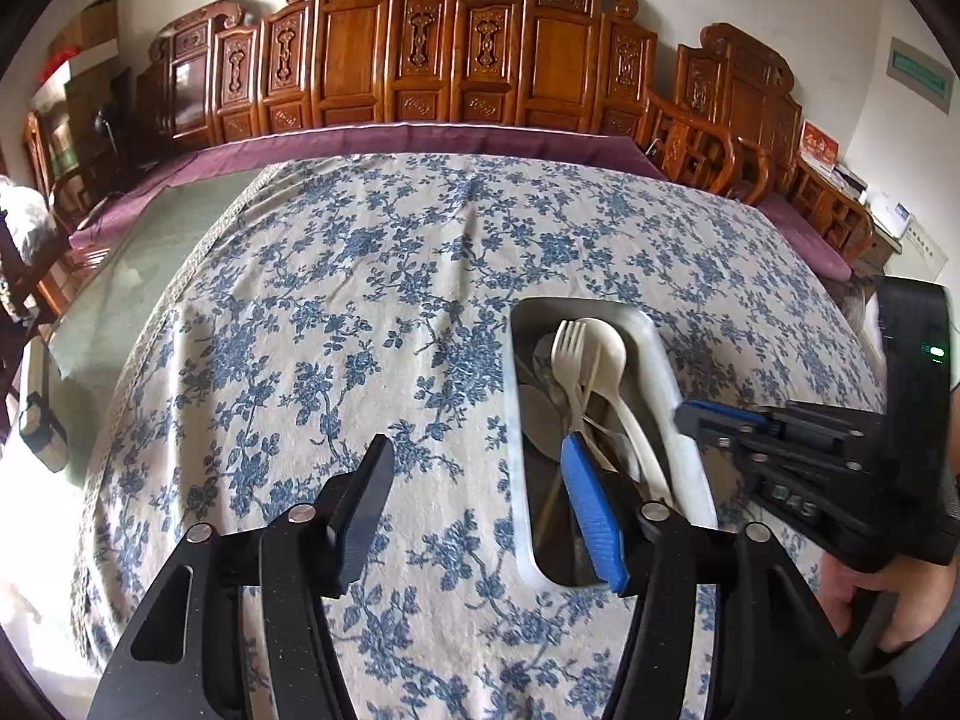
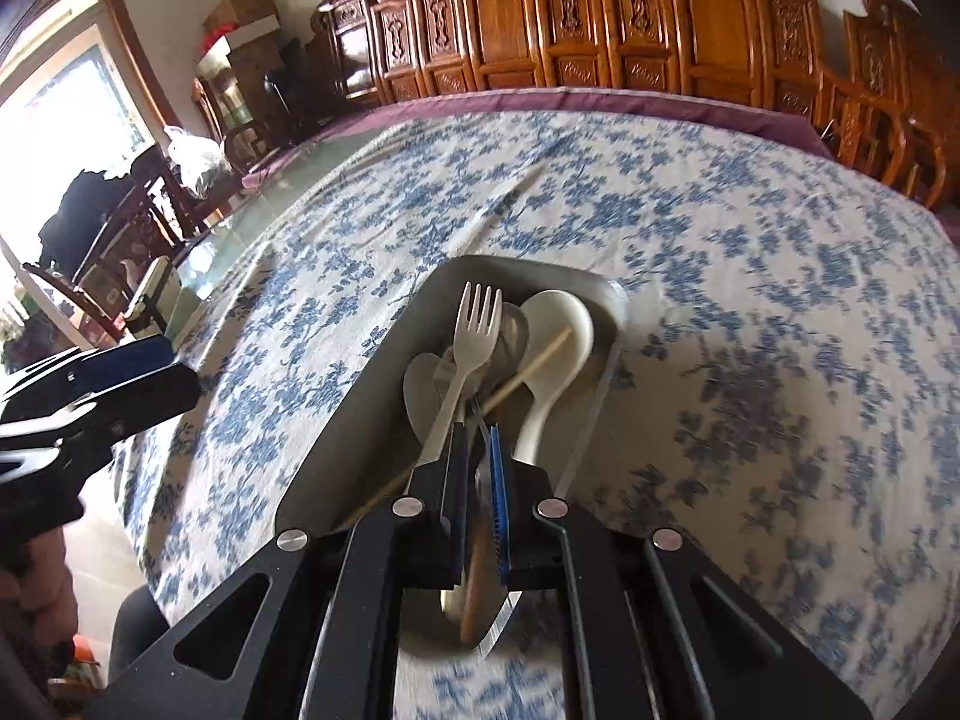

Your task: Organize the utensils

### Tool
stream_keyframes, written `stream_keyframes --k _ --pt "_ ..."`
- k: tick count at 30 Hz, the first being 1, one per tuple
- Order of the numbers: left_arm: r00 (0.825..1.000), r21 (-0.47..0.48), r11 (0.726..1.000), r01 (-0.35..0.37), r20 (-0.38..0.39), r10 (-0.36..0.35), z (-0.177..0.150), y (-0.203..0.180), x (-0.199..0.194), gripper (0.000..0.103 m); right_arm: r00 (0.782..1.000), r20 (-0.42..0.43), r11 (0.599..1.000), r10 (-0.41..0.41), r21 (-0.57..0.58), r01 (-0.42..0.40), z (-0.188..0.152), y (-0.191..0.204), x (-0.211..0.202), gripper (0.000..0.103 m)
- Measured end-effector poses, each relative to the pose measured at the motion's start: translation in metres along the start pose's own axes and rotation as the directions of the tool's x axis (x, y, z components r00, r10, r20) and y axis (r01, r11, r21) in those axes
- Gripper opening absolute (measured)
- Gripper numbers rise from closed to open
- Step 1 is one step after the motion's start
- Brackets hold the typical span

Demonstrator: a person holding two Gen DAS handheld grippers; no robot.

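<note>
A metal tray [image 1: 519, 420] [image 2: 360, 420] on the floral tablecloth holds a white plastic fork [image 1: 569, 339] [image 2: 474, 324], a white spoon [image 1: 606, 354] [image 2: 561, 330], metal spoons [image 2: 420, 384] and a chopstick [image 2: 540, 360]. My left gripper [image 1: 474, 468] is open and empty, its blue-padded finger over the tray's left part. My right gripper [image 2: 477, 450] hovers over the tray's near end, jaws nearly closed; whether they pinch a utensil handle is unclear. The right gripper also shows in the left wrist view [image 1: 708, 420] at the tray's right rim.
The blue floral tablecloth [image 1: 360, 300] covers a glass-topped table [image 1: 138, 252]. Carved wooden chairs [image 1: 420, 60] line the far side. A single chopstick [image 2: 510, 198] lies on the cloth beyond the tray. The left gripper [image 2: 138, 384] appears at the left of the right wrist view.
</note>
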State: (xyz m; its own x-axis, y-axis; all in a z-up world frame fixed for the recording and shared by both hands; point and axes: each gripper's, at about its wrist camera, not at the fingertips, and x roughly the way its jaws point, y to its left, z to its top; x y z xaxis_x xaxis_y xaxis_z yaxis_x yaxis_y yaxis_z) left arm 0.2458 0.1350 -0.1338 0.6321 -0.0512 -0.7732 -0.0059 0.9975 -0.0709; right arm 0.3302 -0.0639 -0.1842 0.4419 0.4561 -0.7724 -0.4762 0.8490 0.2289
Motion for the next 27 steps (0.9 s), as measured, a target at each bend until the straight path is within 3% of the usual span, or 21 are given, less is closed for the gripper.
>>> stream_keyframes --k 4,5,6,9,11,13,19,24,27 --pt "1.000 0.012 1.000 -0.006 0.021 0.005 -0.007 -0.014 -0.018 0.074 0.999 0.050 1.000 -0.021 -0.004 0.022 -0.014 -0.004 -0.039 0.010" --pt "1.000 0.013 1.000 -0.008 0.025 0.007 -0.009 -0.017 -0.021 0.080 0.997 0.066 1.000 -0.027 0.000 0.027 -0.019 -0.006 -0.052 0.014" --pt "0.999 0.014 1.000 -0.009 0.031 0.008 -0.011 -0.020 -0.025 0.082 0.996 0.078 0.999 -0.033 0.005 0.032 -0.022 -0.007 -0.060 0.022" --pt "0.999 0.021 1.000 -0.008 0.045 0.007 -0.019 -0.033 -0.038 0.090 0.993 0.113 0.999 -0.041 0.022 0.039 -0.034 -0.012 -0.088 0.030" --pt "0.998 0.016 1.000 -0.015 0.060 0.015 -0.023 -0.040 -0.045 0.094 0.989 0.131 0.998 -0.061 0.027 0.058 -0.042 -0.014 -0.105 0.042" --pt "0.997 0.005 0.999 -0.032 0.069 0.032 -0.029 -0.047 -0.053 0.095 0.983 0.157 0.995 -0.094 0.041 0.088 -0.051 -0.016 -0.124 0.061" --pt "0.994 -0.023 0.999 -0.027 0.103 0.030 -0.043 -0.064 -0.077 0.095 0.960 0.232 0.988 -0.155 0.062 0.144 -0.077 -0.020 -0.176 0.088" --pt "0.993 -0.003 1.000 -0.024 0.116 0.024 -0.055 -0.081 -0.093 0.095 0.941 0.270 0.979 -0.204 0.071 0.192 -0.096 -0.022 -0.207 0.100" --pt "0.993 0.012 1.000 -0.023 0.112 0.021 -0.062 -0.090 -0.099 0.095 0.931 0.281 0.972 -0.232 0.088 0.216 -0.109 -0.025 -0.221 0.100"
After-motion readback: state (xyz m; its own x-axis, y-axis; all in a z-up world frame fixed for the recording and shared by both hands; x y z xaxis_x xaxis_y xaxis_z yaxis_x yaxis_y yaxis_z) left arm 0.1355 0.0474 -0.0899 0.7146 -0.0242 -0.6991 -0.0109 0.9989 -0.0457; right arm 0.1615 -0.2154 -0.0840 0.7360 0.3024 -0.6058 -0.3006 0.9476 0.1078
